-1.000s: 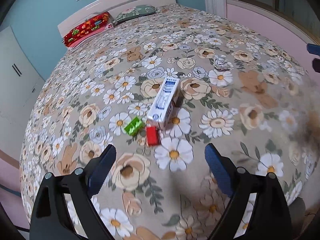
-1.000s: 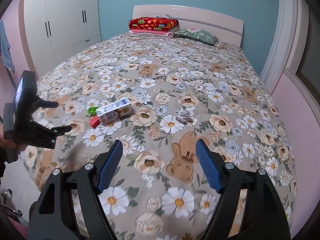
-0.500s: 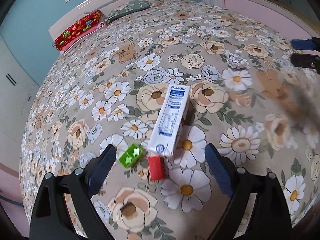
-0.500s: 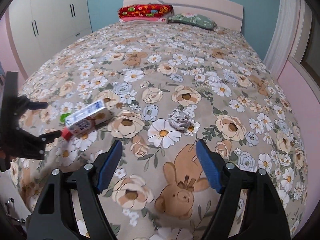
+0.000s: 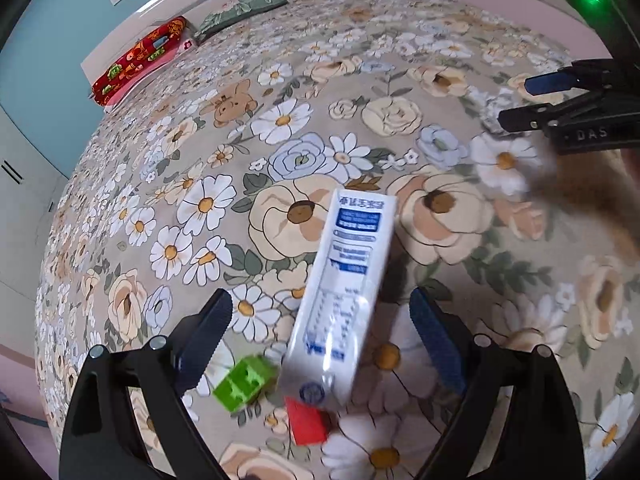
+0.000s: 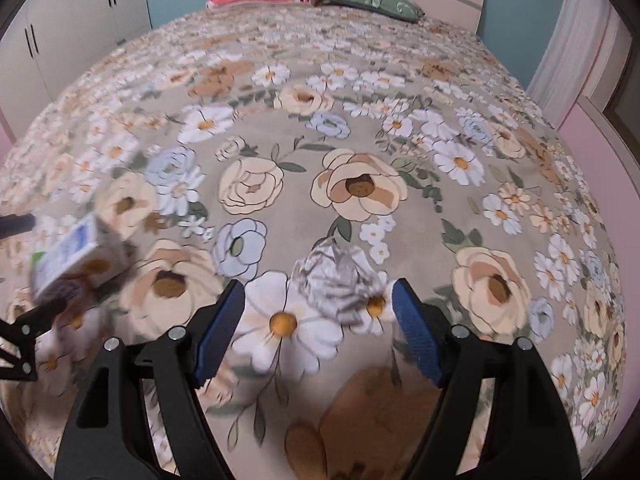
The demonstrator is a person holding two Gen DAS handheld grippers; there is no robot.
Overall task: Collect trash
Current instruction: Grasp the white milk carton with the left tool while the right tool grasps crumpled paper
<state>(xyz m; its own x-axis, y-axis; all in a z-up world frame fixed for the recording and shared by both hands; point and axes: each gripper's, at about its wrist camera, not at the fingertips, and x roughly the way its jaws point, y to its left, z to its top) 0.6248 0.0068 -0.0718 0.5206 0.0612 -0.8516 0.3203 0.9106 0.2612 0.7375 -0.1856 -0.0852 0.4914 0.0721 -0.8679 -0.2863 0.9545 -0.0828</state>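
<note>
Both tongs open over trash near the bed's foot edge.

My left tongs (image 5: 320,340) straddle the milk carton (image 5: 340,300) without gripping it; my right tongs (image 6: 318,328) gape around the crumpled paper wad (image 6: 336,280). Risks: closing left could catch the green block (image 5: 244,384) or red block (image 5: 308,420) touching the carton's end; the soft bedspread (image 6: 360,120) may bunch between the pads.
</note>
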